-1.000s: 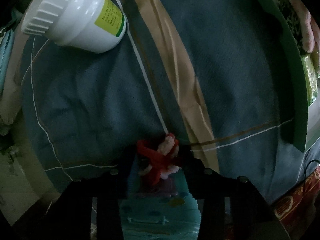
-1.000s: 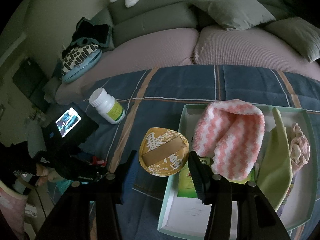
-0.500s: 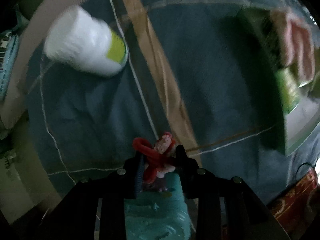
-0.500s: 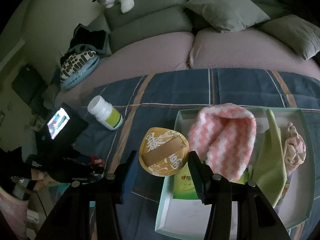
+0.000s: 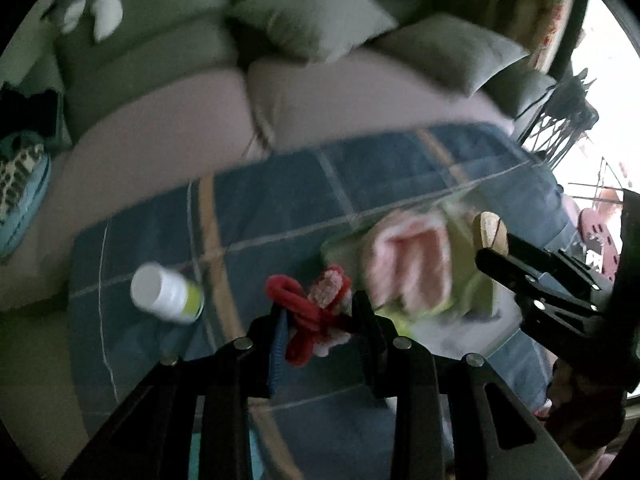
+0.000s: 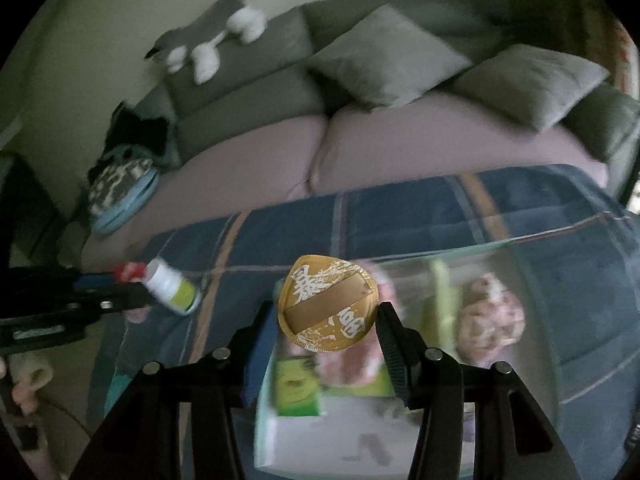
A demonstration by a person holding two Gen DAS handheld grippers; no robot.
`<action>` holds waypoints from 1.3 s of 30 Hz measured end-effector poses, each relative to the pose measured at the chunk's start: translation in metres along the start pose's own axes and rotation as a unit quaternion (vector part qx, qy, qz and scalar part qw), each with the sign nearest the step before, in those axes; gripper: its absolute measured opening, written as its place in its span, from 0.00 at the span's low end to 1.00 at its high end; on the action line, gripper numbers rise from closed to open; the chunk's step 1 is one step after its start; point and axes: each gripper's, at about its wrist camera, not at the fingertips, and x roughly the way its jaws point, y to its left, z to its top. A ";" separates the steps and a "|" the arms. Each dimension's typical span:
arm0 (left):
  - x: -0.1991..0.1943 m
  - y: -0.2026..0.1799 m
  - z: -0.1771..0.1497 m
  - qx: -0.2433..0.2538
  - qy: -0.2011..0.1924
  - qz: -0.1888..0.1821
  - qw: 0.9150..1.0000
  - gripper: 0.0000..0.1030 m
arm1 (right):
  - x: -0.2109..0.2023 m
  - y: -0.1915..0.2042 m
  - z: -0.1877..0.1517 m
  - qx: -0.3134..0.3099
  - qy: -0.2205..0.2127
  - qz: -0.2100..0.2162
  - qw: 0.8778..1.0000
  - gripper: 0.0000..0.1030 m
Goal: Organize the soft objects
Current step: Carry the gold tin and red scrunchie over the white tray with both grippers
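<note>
Count, both views. Two claws: left claw, right claw. One red-and-pink plush toy between the left claw's fingers. One gold round pad between the right claw's fingers. One white bottle, left of the right claw. One tray beneath the right claw. Two grey cushions, one plush dog, far beyond.

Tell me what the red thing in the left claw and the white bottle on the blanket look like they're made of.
Red thing: likely fuzzy chenille or yarn, since it forms soft matte loops. White bottle: probably smooth plastic with a slight sheen and a yellow-green paper label. Blur leaves both uncertain.
</note>
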 end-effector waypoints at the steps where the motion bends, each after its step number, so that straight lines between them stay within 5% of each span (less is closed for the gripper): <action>1: -0.001 -0.002 0.006 0.003 -0.008 -0.001 1.000 0.32 | -0.004 -0.006 0.002 0.008 -0.006 -0.008 1.000 0.52; 10: 0.013 -0.053 0.006 -0.027 -0.056 -0.048 0.997 0.32 | -0.033 -0.054 0.006 0.066 -0.039 -0.057 0.995 0.52; 16: 0.047 -0.068 -0.012 -0.073 -0.038 -0.065 0.995 0.32 | -0.033 -0.072 0.004 0.086 -0.033 -0.077 0.993 0.52; 25: 0.104 -0.073 -0.050 -0.101 0.030 -0.057 0.993 0.32 | 0.022 -0.063 -0.022 0.061 0.065 -0.065 0.994 0.52; 39: 0.118 -0.073 -0.074 -0.097 0.052 -0.056 0.992 0.32 | 0.036 -0.036 -0.051 0.015 0.113 -0.053 0.992 0.52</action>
